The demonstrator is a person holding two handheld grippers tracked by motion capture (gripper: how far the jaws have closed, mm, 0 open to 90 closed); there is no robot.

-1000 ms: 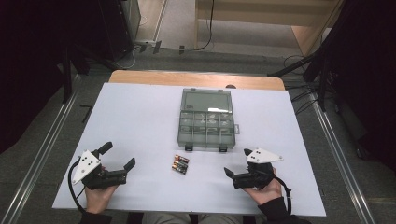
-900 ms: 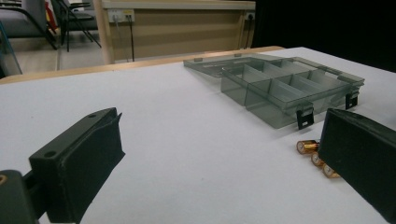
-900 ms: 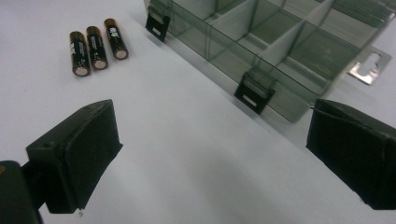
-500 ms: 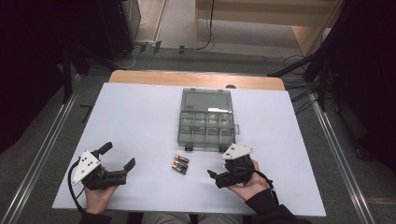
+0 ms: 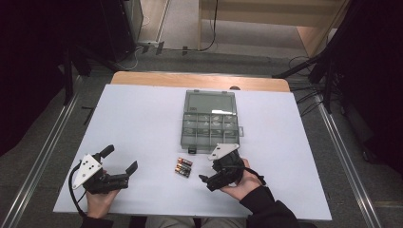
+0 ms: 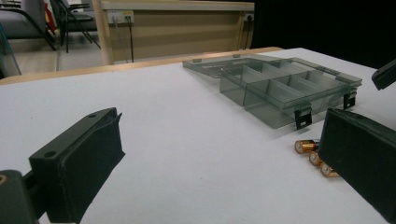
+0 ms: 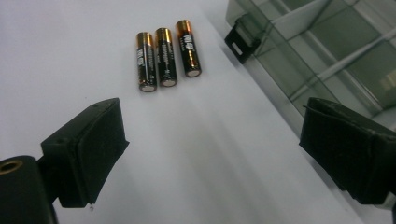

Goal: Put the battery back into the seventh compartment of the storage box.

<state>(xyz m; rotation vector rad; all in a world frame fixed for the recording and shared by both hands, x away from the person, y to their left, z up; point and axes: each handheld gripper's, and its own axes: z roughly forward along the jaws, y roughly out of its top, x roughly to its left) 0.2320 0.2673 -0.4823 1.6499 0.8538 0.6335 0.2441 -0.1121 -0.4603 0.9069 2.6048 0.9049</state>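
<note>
Three AA batteries [image 5: 183, 167] lie side by side on the white table [image 5: 142, 118], just in front of a clear grey compartment box [image 5: 210, 129] whose lid lies open behind it. My right gripper [image 5: 209, 177] is open, a short way right of the batteries, with its jaws turned towards them. In the right gripper view the batteries [image 7: 163, 53] lie ahead of the wide-apart jaws, and the box [image 7: 336, 51] is at the upper right. My left gripper [image 5: 120, 158] rests open at the front left, holding nothing. The left gripper view has the batteries [image 6: 314, 156] and the box [image 6: 289, 88] off to the right.
A wooden strip [image 5: 199, 80] runs along the table's far edge. Metal rails [image 5: 52, 142] flank the table on both sides. Dark stands and cables [image 5: 313, 71] are on the floor beyond. Bare white surface lies between the two grippers and to the left of the box.
My right gripper has moved left and a little forward, from the front right to just beside the batteries and the box's front. The left gripper has stayed put.
</note>
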